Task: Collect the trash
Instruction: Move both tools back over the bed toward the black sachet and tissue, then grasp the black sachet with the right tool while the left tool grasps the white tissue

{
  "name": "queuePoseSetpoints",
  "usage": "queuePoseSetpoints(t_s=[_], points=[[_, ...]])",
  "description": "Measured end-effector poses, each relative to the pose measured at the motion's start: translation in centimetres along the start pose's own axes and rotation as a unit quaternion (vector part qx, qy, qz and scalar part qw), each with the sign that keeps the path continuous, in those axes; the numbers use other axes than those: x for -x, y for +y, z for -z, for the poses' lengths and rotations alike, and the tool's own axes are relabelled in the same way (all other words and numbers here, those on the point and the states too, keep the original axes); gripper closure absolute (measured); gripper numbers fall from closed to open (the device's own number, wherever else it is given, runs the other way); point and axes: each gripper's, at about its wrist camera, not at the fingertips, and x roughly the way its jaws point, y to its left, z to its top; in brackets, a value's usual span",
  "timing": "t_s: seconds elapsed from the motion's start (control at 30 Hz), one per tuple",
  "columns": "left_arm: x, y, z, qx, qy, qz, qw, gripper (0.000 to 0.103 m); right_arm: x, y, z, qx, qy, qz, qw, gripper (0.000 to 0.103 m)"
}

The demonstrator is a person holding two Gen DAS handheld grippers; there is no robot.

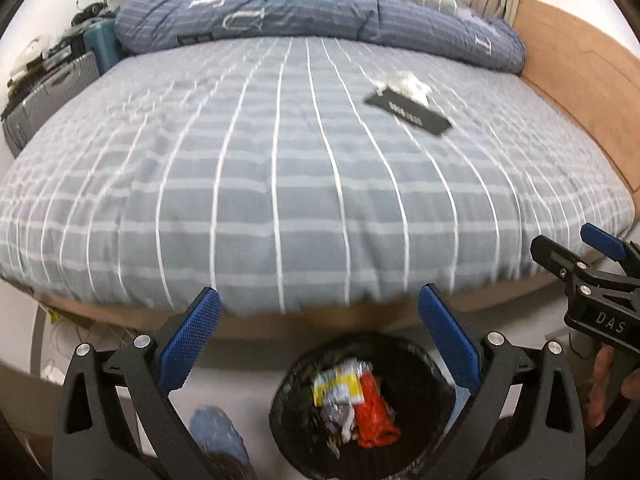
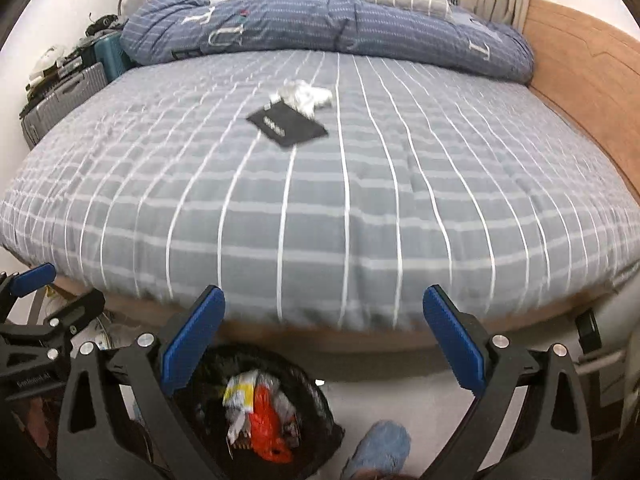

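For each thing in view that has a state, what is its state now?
left gripper: open, empty
right gripper: open, empty
trash bin: holds wrappers, on floor
black card: flat on bed
crumpled white wrapper: on bed, touching card
duvet: bunched up

Loads of open room on the bed (image 2: 320,208): the whole near half of the striped cover is bare, so a tool can slide in from the foot end no problem. Only things out there are the black card (image 2: 287,127) and the crumpled white wrapper (image 2: 306,95) touching its far edge. Past them the rolled blue duvet (image 2: 328,28) blocks the far side, and the wooden side panel (image 2: 592,92) walls off the right. Down low, the black bin (image 1: 360,412) sits just off the bed's foot, mouth open from above.
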Motion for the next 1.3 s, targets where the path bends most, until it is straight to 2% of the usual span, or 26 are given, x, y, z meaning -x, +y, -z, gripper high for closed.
queuePoseSetpoints(t_s=[0.27,0.47,0.67,0.93,1.0,1.07,1.3], points=[[-3.0,2.4,-6.6,0.008,-0.023,-0.010,0.9996,0.006,-3.6,0.8,-4.8,0.010,0.001,-0.008,1.000,0.008],[-5.8,5.1,-10.0,0.030,-0.017,-0.010,0.9994,0.006,-7.3,1.5,-7.6,0.020,0.015,0.001,1.000,0.008],[-8.0,6.2,-13.4,0.021,-0.025,-0.017,0.9993,0.006,-11.2,2.4,-10.9,0.035,0.025,-0.007,0.999,0.012],[-10.2,7.5,-16.2,0.021,-0.027,-0.022,0.9992,0.006,-15.6,3.5,-14.2,0.043,0.042,-0.018,0.998,0.014],[-10.7,7.8,-16.5,0.022,-0.026,-0.024,0.9991,0.006,-16.6,3.8,-14.6,0.045,0.051,-0.020,0.997,0.018],[-11.1,8.1,-16.8,0.023,-0.024,-0.027,0.9991,0.006,-17.4,4.1,-14.7,0.050,0.063,-0.023,0.996,0.027],[-12.1,8.5,-16.7,0.025,-0.014,-0.033,0.9990,0.006,-18.3,4.6,-14.5,0.055,0.077,-0.028,0.995,0.035]])
